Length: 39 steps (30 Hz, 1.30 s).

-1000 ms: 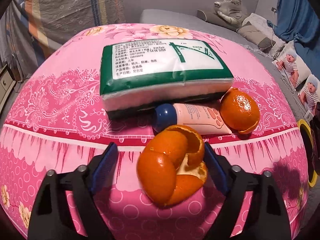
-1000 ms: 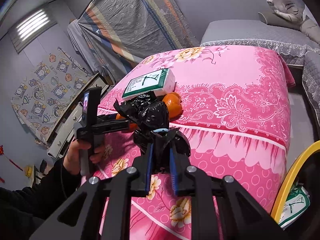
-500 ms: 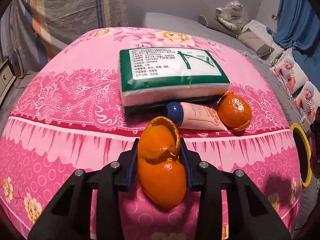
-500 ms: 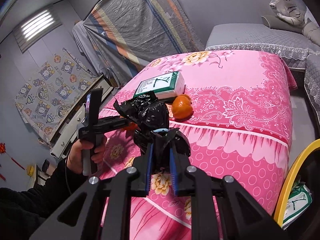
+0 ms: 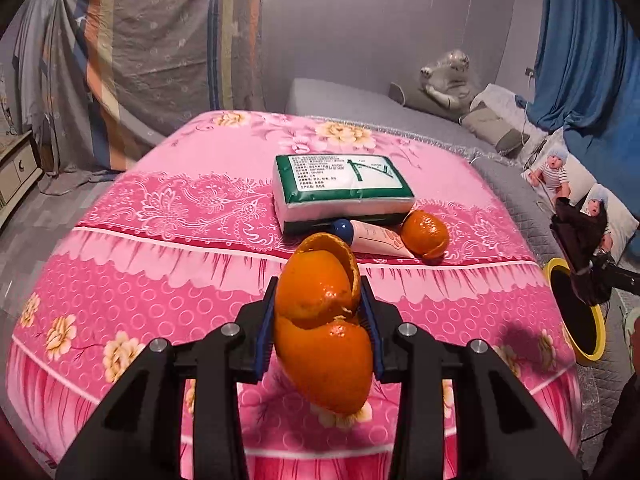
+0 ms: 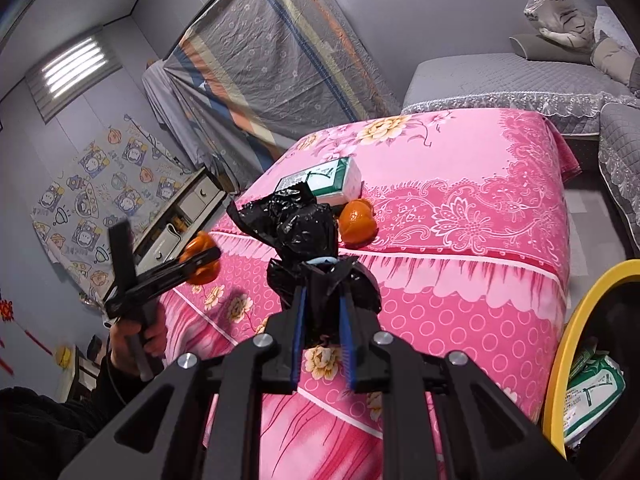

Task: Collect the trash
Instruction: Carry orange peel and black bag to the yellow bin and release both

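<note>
Above the pink bed (image 5: 168, 216), the left gripper (image 5: 320, 320) clamps orange peel (image 5: 324, 320); the right gripper (image 6: 322, 320) pinches a black bag (image 6: 304, 232). A steady carry to the yellow-rimmed bin (image 5: 576, 316), right of the bed, looks wisest.

A table draped in a pink floral cloth (image 5: 172, 240) carries a green-and-white tissue pack (image 5: 340, 184). Just in front of it lie a pink tube with a blue cap (image 5: 376, 238) and an orange peel (image 5: 425, 233), touching each other.

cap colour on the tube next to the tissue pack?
Dark blue cap on a pale pink tube; clearest in the left wrist view.
</note>
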Tool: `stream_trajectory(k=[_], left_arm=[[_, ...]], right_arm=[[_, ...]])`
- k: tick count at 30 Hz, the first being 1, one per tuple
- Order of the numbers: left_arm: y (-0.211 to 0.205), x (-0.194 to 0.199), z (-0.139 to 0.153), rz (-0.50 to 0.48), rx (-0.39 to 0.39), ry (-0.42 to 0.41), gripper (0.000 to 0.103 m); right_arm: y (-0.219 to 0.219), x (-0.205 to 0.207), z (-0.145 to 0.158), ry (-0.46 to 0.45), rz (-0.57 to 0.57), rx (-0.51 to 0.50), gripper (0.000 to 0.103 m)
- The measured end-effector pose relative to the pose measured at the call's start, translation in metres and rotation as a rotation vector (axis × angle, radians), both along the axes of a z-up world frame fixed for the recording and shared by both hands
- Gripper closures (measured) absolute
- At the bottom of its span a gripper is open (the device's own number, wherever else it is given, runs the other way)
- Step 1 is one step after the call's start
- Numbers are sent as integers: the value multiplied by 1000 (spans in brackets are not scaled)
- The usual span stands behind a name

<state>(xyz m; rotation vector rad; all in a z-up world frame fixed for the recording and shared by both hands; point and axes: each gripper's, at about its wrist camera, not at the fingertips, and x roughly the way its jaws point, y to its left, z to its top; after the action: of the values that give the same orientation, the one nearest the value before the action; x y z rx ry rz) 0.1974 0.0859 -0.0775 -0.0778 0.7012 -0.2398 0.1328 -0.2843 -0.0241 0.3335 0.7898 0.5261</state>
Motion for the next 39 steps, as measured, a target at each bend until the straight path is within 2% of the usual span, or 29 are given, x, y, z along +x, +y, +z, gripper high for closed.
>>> stream_trajectory(k=[7,13,28,39], left_arm=[[-6,-33,21,-27,-6,-70,68],[-34,-49,37,-94,4,-114,68],[-151,-63,63,-344,19,-176,68],[-238,-58,73,-483,28,-205,68]], right_arm=[[-14,-12,0,-10,-35,32,88],[-28,-25,2,-25,-63,44,88],[-86,-55,3,-65,-192,87,88],[-145,-68,-7,-67,-363,76,88]])
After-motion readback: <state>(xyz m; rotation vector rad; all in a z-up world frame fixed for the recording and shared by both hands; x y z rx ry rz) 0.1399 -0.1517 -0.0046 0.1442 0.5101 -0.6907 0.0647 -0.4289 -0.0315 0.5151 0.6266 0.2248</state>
